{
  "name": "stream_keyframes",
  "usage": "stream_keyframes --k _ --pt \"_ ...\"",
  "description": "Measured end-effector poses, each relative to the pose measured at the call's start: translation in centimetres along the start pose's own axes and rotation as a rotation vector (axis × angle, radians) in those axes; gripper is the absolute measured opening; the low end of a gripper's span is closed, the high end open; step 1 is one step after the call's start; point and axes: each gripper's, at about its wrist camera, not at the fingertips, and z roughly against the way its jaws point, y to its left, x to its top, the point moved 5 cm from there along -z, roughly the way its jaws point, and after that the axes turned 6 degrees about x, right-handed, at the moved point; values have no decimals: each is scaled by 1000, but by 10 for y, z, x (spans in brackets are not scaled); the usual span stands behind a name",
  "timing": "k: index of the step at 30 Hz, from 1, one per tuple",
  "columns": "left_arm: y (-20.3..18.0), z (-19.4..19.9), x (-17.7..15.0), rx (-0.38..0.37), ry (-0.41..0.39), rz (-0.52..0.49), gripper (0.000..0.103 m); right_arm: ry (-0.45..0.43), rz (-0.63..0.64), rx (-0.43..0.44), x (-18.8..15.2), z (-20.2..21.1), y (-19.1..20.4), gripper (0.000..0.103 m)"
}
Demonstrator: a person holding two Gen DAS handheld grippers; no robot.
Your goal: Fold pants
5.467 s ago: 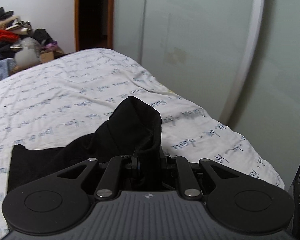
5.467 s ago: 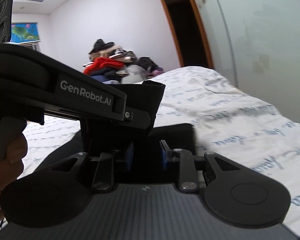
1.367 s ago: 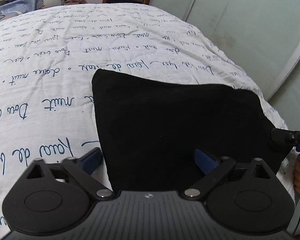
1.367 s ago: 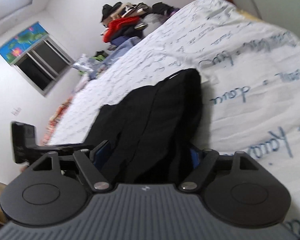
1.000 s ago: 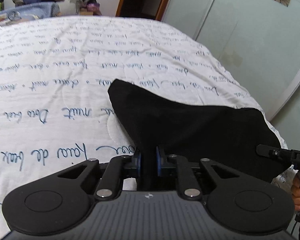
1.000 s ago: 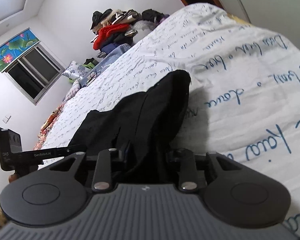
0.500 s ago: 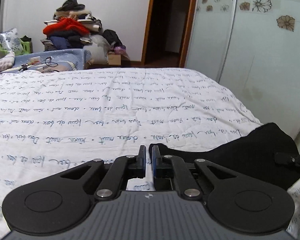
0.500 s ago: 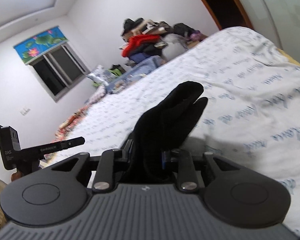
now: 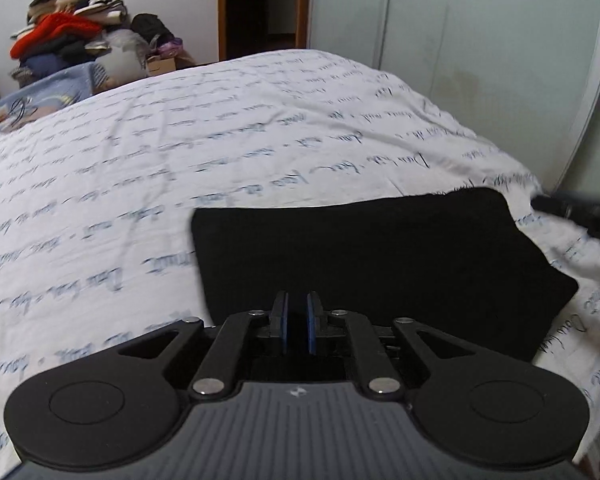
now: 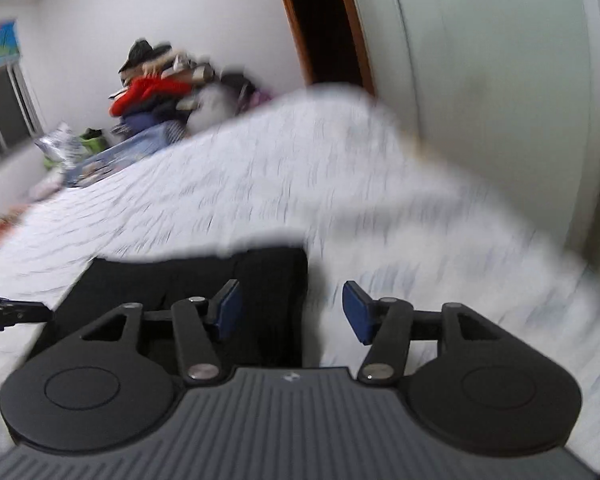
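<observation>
nearest in the left wrist view: left gripper (image 9: 296, 330) with blue pads drawn almost together, nothing visibly pinched between them, poised over the near edge of the black pants (image 9: 364, 264). lying folded as a flat dark slab on the white bedspread (image 9: 180, 168) with blue script, close to the bed's near right corner. in the right wrist view: right gripper (image 10: 292, 312) with jaws just opened wide, pads pressing on nothing, the right edge of the pants (image 10: 204, 280) running up between them but untouched. likely risks: with the slab so near the corner, a careless brush from either tool could slide it toward the edge or flip the top layer back; a regrasp catching one layer only would pull the fold apart; the heavy blur on the right side hints at fast movement, so snagging cloth while passing seems possible. only from the left: the full outline of the fold, its uneven right corner, a dark blurred tool tip at far right. only from the right: the spread jaws, the left tool's tip (image 10: 8, 314) entering at far left. farther back in both: clothes pile (image 9: 68, 36), dark doorway (image 9: 264, 4), pale wardrobe doors (image 9: 480, 60).
</observation>
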Motion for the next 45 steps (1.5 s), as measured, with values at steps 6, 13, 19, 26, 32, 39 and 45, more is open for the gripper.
stream_keyframes --k 6,13,19,26,32,39,45 --pt "-19 -32 -10 86 15 -48 10 94 214 202 8 -38 68 52" --pt "-18 -30 -10 158 8 -80 27 108 169 142 0 -50 51 57" --pt "-16 -26 -11 260 -19 -48 84 83 293 105 -18 -1 74 67" --pt "-19 -13 -18 243 6 8 84 88 346 5 -42 3 80 89" --pt "-26 5 -28 246 22 43 84 5 351 -49 -41 41 102 103" --pt "-31 32 -46 259 43 61 84 13 333 -72 -55 70 118 103" --pt "-24 52 -60 245 65 108 84 11 333 -39 -64 87 127 103"
